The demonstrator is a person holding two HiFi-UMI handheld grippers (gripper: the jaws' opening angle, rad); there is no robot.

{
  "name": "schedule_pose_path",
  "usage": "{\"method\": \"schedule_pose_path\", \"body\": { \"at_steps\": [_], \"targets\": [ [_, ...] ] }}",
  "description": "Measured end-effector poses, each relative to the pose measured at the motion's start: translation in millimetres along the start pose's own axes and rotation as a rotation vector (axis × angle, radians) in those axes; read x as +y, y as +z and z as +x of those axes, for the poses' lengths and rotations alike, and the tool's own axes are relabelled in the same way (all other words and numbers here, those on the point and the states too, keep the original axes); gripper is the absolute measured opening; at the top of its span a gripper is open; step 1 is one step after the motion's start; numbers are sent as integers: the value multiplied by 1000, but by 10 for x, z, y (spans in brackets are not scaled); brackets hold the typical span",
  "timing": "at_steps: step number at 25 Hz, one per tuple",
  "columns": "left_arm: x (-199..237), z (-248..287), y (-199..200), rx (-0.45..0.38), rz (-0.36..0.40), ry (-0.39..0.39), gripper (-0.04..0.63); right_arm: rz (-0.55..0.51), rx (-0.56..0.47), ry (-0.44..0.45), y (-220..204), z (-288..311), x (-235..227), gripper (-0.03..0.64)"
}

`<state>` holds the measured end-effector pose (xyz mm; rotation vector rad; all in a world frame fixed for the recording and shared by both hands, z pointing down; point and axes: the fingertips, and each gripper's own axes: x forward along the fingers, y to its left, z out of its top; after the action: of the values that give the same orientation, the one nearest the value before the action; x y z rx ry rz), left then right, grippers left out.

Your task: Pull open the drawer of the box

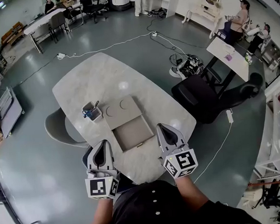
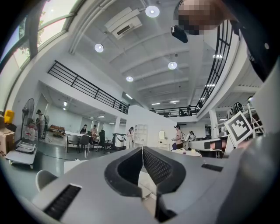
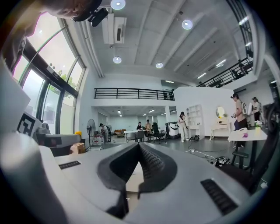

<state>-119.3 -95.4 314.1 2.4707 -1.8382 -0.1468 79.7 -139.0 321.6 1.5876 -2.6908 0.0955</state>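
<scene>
A flat beige box (image 1: 122,109) with two round marks on its lid lies on the pale marble table (image 1: 85,84). Its drawer (image 1: 133,132) stands pulled out toward me, with a small handle (image 1: 140,145) on its near edge. My left gripper (image 1: 103,144) hovers at the table's near edge, left of the drawer, shut and empty; in the left gripper view its jaws (image 2: 142,151) meet at the tips. My right gripper (image 1: 161,127) is just right of the drawer's front corner, shut with nothing held (image 3: 139,146). Both point level, away from me.
A small open container (image 1: 91,111) with pens stands beside the box's left side. A grey chair (image 1: 55,129) is tucked at the table's left, a black office chair (image 1: 196,93) at its right. Cables (image 1: 102,47) run across the floor behind.
</scene>
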Motion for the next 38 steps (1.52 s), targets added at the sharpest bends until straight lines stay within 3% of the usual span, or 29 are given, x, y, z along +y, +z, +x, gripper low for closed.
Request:
{"method": "schedule_pose_path", "body": {
  "at_steps": [38],
  "targets": [
    [-35, 85, -80, 11, -21, 6, 15, 0, 17, 40, -21, 75, 10, -3]
  ]
}}
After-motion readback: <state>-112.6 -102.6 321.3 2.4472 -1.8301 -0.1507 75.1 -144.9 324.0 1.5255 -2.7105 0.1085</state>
